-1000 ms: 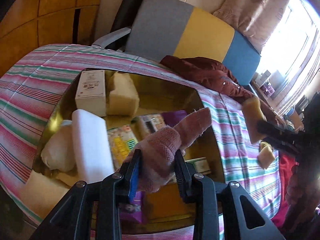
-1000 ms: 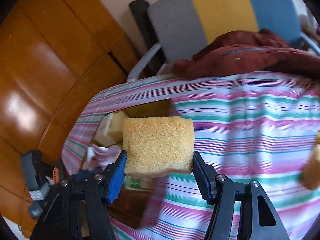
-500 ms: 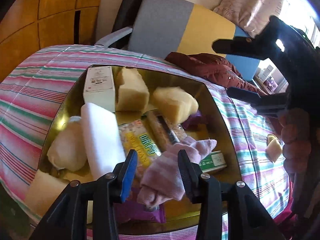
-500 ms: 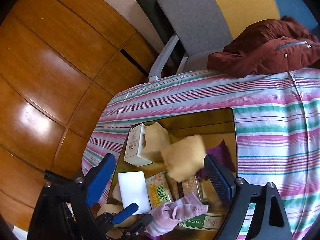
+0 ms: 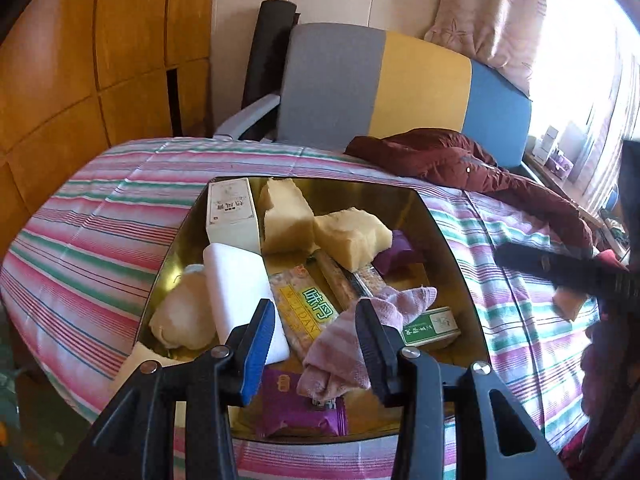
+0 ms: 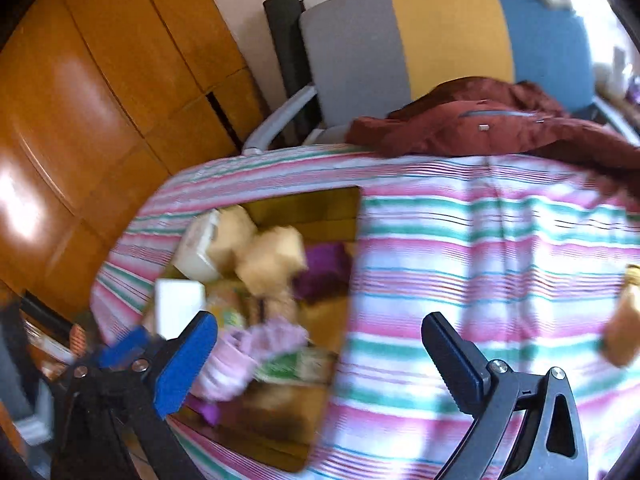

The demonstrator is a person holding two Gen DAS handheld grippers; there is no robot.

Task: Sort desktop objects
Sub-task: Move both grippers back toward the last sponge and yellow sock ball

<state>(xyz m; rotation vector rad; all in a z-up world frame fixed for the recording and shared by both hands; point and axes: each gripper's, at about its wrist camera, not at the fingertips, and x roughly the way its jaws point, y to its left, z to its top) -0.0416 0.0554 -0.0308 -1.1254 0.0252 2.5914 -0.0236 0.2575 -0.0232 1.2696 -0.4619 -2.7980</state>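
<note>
Inside the gold tray, near its front, the pink sock was seen lying loose over the snack packets, a yellow packet just left of it and a green box touching its right side. Two sponges were found further back beside a white box. Above the sock the left gripper was held with jaws apart, gripping nothing. Over the striped cloth the right gripper was spread wide, empty, its view blurred
</note>
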